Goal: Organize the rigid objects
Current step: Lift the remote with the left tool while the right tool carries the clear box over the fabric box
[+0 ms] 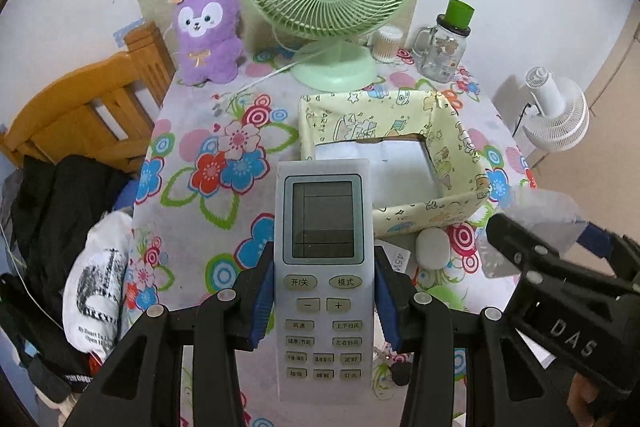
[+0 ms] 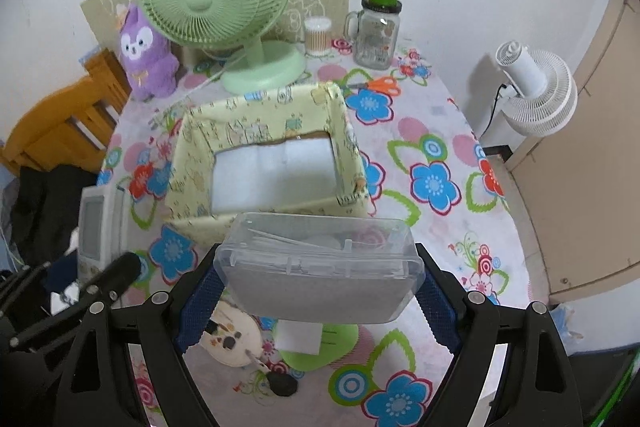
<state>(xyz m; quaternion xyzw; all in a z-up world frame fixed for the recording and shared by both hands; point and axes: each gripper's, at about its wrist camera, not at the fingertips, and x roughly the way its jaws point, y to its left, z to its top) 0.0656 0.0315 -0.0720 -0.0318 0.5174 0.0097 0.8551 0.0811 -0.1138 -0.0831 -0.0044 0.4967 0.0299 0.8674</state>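
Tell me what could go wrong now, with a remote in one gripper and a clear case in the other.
1. Both loads aim at one yellow box; the left gripper and right gripper sit close and might collide.
2. The remote is pinched only at its sides, so it may slip.
3. The clear case is wide and could catch the box's soft rim.

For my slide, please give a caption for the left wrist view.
Left claw holds a remote control before the yellow box.
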